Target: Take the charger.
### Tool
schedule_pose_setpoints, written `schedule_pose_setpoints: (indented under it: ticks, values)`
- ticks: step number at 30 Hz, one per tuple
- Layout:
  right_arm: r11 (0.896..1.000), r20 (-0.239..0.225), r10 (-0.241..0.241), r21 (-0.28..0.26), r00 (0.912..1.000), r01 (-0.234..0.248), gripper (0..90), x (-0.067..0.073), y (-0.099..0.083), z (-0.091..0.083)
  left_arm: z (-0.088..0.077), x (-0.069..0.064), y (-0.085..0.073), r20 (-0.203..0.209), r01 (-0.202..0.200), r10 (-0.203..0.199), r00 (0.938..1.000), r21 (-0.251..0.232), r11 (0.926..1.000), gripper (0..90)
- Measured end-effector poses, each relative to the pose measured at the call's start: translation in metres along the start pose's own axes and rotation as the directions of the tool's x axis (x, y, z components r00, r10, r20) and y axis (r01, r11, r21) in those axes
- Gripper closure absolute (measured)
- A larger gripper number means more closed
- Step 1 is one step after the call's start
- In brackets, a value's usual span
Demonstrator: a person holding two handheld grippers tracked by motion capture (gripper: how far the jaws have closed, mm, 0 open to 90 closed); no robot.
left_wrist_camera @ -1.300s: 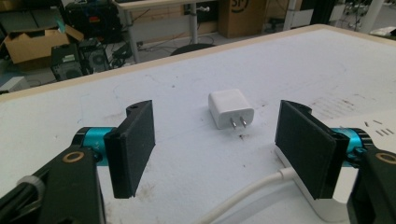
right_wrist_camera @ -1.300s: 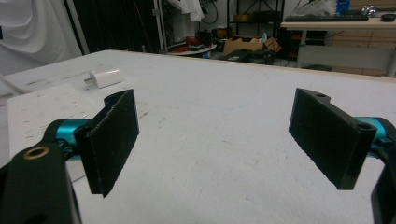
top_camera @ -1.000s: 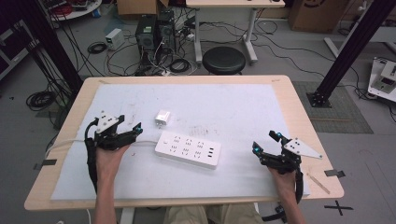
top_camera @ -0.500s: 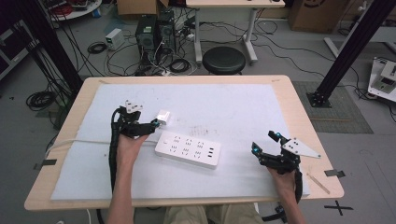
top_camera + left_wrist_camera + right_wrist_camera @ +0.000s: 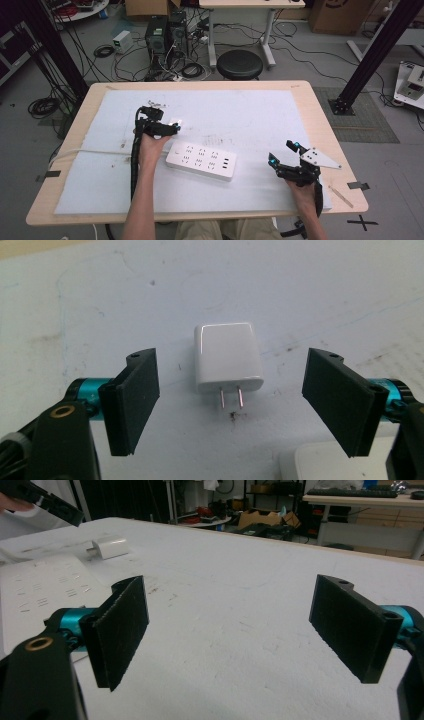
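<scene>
Since a second ago my left gripper (image 5: 172, 128) has travelled from the left edge of the table (image 5: 305, 92) toward the middle, and its jaws have just been opening; they now stand wide, with the small white glossy plastic charger block (image 5: 228, 358) lying between them, untouched. That charger rests flat on the pale, scuffed mat (image 5: 260, 115), just beyond the near-left corner of the long white plastic power strip (image 5: 201, 161), its two metal prongs pointing back toward my gripper. I judge the wide spread is meant to straddle the block's smooth rounded sides before closing. My right gripper (image 5: 284, 153) waits near the table's right edge, well apart from both things, jaws open and empty; their flat black pads (image 5: 121, 630) look matte and slightly rough, suited to gripping slick plastic.
</scene>
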State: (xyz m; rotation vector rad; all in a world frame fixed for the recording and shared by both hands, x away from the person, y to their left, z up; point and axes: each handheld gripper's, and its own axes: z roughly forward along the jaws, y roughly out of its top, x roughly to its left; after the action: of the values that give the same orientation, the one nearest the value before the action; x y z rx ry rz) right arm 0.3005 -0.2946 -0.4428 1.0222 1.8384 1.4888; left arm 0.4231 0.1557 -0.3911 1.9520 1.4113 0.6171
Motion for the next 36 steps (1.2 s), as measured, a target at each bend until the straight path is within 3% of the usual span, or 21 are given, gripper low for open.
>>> schedule_pose_setpoints:
  ticks: [3, 8, 9, 12, 15, 20, 25, 36]
  values:
    - [1.0, 0.001, -0.001, -0.001, 1.0, 0.001, 16.3, 0.0, 0.0, 0.0, 0.01, -0.004, 0.005, -0.026, -0.001, 0.002, 0.9997, 0.023, 0.9997, 22.8]
    - [1.0, 0.002, 0.002, 0.0, 1.0, -0.002, 16.3, 0.0, 0.0, 0.0, 0.025, -0.008, 0.01, -0.034, 0.002, 0.0, 0.9994, 0.045, 0.999, 22.8]
    - [1.0, 0.001, 0.007, 0.003, 1.0, -0.007, 16.3, 0.0, 0.0, 0.0, 0.036, -0.009, 0.008, -0.035, 0.012, -0.009, 0.9994, 0.077, 0.9969, 22.8]
    - [1.0, 0.0, 0.0, 0.001, 1.0, 0.0, 16.3, 0.0, 0.0, 0.0, 0.044, -0.01, 0.006, -0.039, 0.007, -0.003, 0.9992, 0.102, 0.9948, 22.8]
    - [1.0, -0.002, -0.001, 0.002, 1.0, 0.001, 16.3, 0.0, 0.0, 0.001, 0.049, -0.011, 0.006, -0.05, -0.007, 0.012, 0.9987, 0.107, 0.9942, 22.8]
    - [1.0, -0.003, -0.004, 0.002, 1.0, 0.004, 16.3, 0.0, 0.0, 0.001, 0.053, -0.01, 0.004, -0.051, 0.001, 0.005, 0.9987, 0.117, 0.9931, 22.9]
    - [1.0, -0.003, -0.001, 0.007, 1.0, 0.001, 16.3, 0.0, 0.0, 0.001, 0.06, -0.006, 0.001, -0.046, 0.016, -0.011, 0.9989, 0.12, 0.9926, 24.1]
    - [1.0, 0.0, -0.005, 0.019, 1.0, 0.005, 16.3, 0.001, 0.0, 0.002, 0.064, -0.004, 0.0, -0.022, 0.006, -0.004, 0.9997, 0.134, 0.991, 29.0]
